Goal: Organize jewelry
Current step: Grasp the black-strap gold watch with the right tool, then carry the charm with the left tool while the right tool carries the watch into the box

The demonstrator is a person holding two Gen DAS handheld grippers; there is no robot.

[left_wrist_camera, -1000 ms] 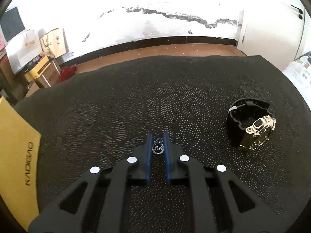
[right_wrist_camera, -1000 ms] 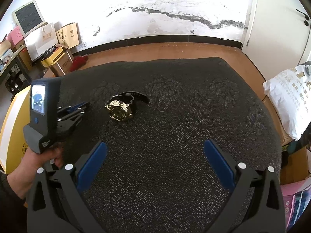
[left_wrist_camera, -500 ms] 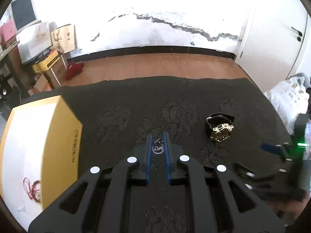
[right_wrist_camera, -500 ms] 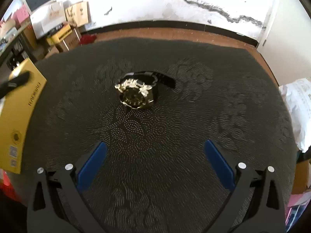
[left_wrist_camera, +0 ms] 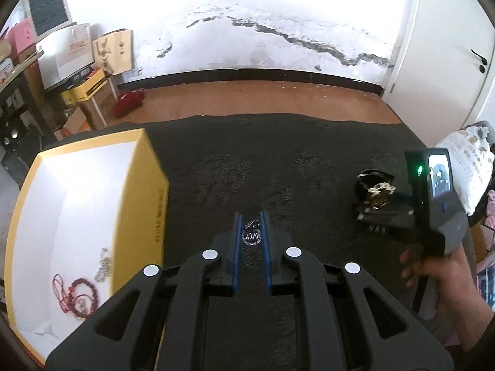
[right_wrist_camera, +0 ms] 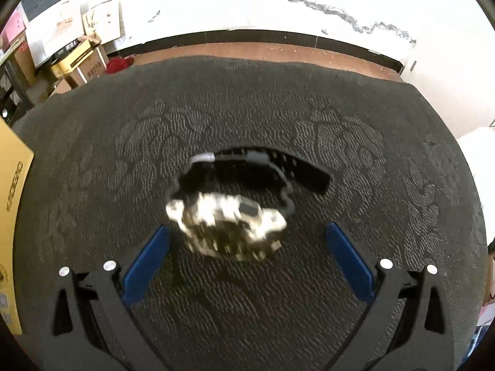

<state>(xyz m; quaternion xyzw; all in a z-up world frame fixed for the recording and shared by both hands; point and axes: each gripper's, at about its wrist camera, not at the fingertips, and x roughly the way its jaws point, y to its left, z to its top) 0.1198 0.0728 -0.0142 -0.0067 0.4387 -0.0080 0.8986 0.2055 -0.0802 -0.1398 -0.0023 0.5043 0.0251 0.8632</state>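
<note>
My left gripper (left_wrist_camera: 250,216) is shut on a small silver pendant (left_wrist_camera: 251,235) marked 1314 and holds it above the black cloth, just right of an open yellow box (left_wrist_camera: 145,191). Inside the box lie a red bead string (left_wrist_camera: 79,290) and a silver chain (left_wrist_camera: 103,267). A black and gold watch (right_wrist_camera: 229,216) lies on the cloth; it also shows in the left wrist view (left_wrist_camera: 376,190). My right gripper (right_wrist_camera: 247,235) is open, its blue pads on either side of the watch face, close above the cloth. In the left wrist view the right gripper's body (left_wrist_camera: 433,204) hides its fingers.
A black patterned cloth (right_wrist_camera: 247,108) covers the table. The yellow box's side shows at the left edge of the right wrist view (right_wrist_camera: 12,185). Cardboard boxes (left_wrist_camera: 89,92) stand on the floor at far left. A white bag (left_wrist_camera: 464,160) sits off the right edge.
My left gripper has risen and moved toward the yellow box with the pendant. My right gripper has come down and forward until its open pads flank the watch.
</note>
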